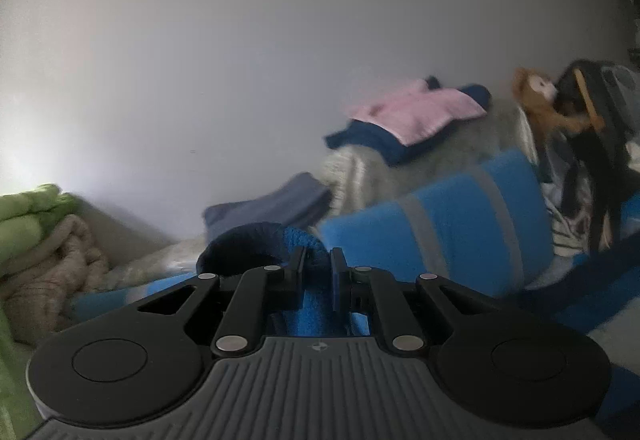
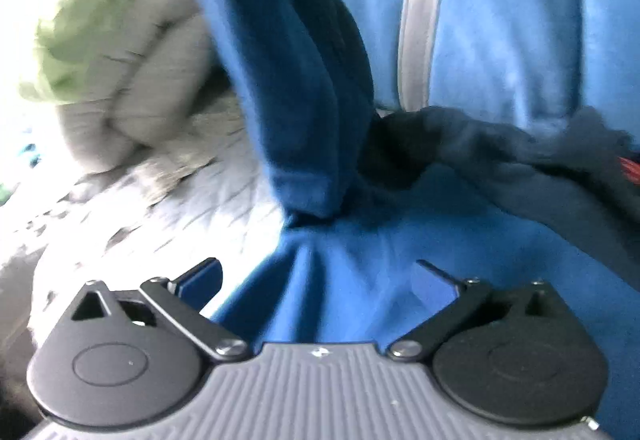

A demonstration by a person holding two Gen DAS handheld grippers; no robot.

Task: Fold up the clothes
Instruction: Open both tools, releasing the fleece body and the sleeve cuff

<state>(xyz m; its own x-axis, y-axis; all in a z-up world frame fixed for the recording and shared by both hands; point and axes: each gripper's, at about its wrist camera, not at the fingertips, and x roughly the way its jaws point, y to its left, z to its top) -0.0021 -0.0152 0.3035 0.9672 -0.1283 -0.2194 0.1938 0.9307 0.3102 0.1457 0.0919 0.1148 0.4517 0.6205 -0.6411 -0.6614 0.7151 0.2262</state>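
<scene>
Blue fleece garment with a grey stripe (image 1: 432, 224), draped over the near bed. Left gripper (image 1: 316, 272) pinched tight on a fleece fold; right gripper (image 2: 316, 280) spread wide, holding nothing, fabric between. Risk: one-sided pull, bunching, crooked fold.

The blue fleece garment (image 2: 500, 39) runs off the right wrist view's top and right edges; motion smears the green and beige bedding (image 2: 120, 39), and the brown plush toy (image 1: 540, 99) behind a dark bag blurs
</scene>
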